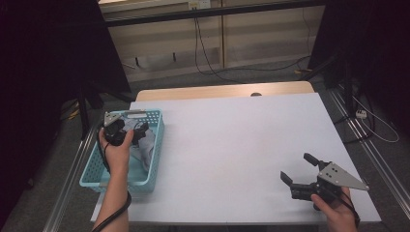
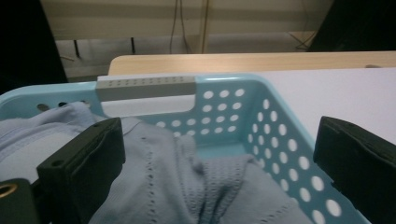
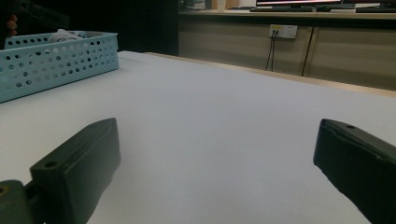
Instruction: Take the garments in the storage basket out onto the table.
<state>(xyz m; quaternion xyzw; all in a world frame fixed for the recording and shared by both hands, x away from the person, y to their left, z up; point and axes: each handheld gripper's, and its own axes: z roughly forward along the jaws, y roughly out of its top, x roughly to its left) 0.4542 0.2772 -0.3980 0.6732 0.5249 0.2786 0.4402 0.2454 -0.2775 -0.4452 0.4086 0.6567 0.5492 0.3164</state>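
From above, at the table's left edge, the left claw (image 1: 126, 131) hangs over the light blue perforated basket (image 1: 154, 159), its tips down among the pale grey-blue cloth (image 1: 147, 145) bundled inside. The person's left hand (image 1: 116, 152) grips it from the near side, cable looping down the forearm. Over at the near right corner of the white table (image 1: 232, 140), the right claw (image 1: 299, 168) sits low, spread wide and holding nothing, pointing left across the bare surface, well apart from the basket.

Along the left claw's own jaws now: they stand wide apart, the left one resting against the knitted cloth (image 2: 177, 186), the right one out over the basket's side wall (image 2: 280, 135). Nothing is pinched between them. A grey handle (image 2: 144, 86) caps the far rim.

Along the right claw's jaws: wide open over the white tabletop (image 3: 224, 130), and the basket (image 3: 56, 63) sits far off at upper left with cloth (image 3: 63, 35) peeking above its rim.
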